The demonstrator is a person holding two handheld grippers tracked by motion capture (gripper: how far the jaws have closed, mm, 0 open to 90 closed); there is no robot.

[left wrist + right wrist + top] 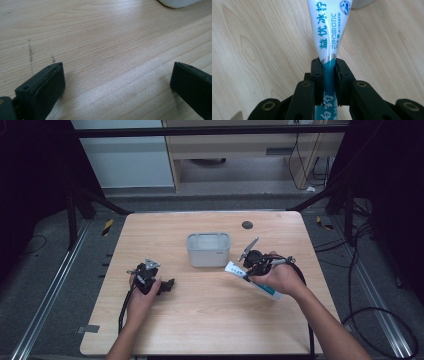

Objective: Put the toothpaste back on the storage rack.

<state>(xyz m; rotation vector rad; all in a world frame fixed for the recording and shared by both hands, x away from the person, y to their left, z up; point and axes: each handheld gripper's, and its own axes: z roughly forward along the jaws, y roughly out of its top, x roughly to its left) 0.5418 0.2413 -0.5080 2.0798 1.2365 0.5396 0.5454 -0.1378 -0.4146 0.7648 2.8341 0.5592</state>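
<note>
Pinching the toothpaste tube [329, 32] near its tail, the right tool [329, 72] should lift level — the tub [208, 249] sits mid-bench. Left tool [117, 82] gapes wide, empty.

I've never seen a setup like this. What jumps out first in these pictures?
Probably the right gripper, shut tight on a white and teal toothpaste tube and pinching it flat, right of the table's middle. Just beyond the tube stands a pale open-topped tub near the centre of the wooden table. The left gripper sits to the left with its jaws wide apart over bare wood.
</note>
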